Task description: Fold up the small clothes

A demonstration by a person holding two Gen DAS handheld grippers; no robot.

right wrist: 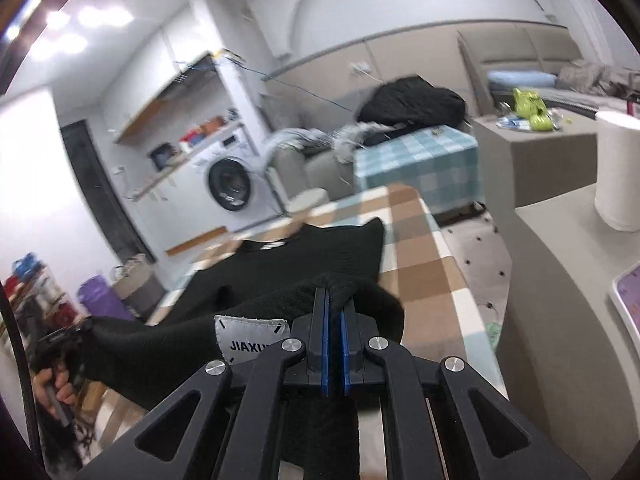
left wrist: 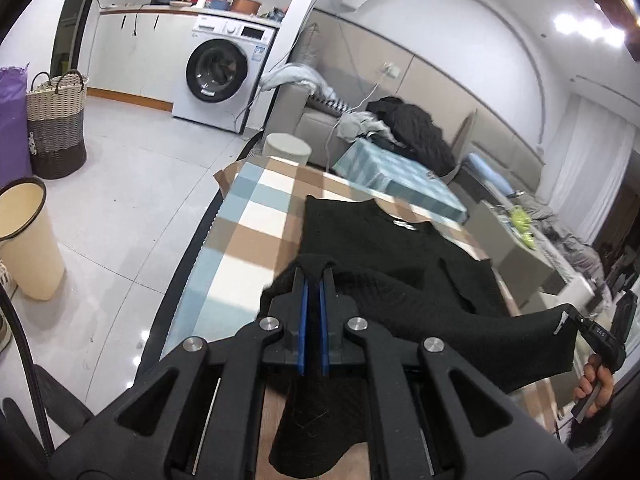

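Black knit garment (left wrist: pixel 372 248) lay partly flat on a checked tablecloth (left wrist: pixel 256 216), collar end farthest from the cameras, near hem raised off the table and stretched between two grippers. White label reading "JIAXU" (right wrist: pixel 250 338) showed on the lifted hem in the right wrist view, just left of the fingers. Left gripper (left wrist: pixel 314 270) clenched on one corner of the hem, knit fabric bunched over its fingertips and hanging down beneath the fingers. Right gripper (right wrist: pixel 334 298) clamped likewise on the other corner, fabric pinched between the blue pads and draped below. Opposite gripper seen at the frame edge in each view, gripped by a hand (left wrist: pixel 596 388) with the hem taut across. Beyond the table: a second, teal checked surface (left wrist: pixel 396 176), a grey sofa (left wrist: pixel 320 120) with a dark heap of clothes (left wrist: pixel 416 128), a washing machine (left wrist: pixel 224 76), a woven basket (left wrist: pixel 58 124), and a cream bin (left wrist: pixel 28 236) on the tiled floor.
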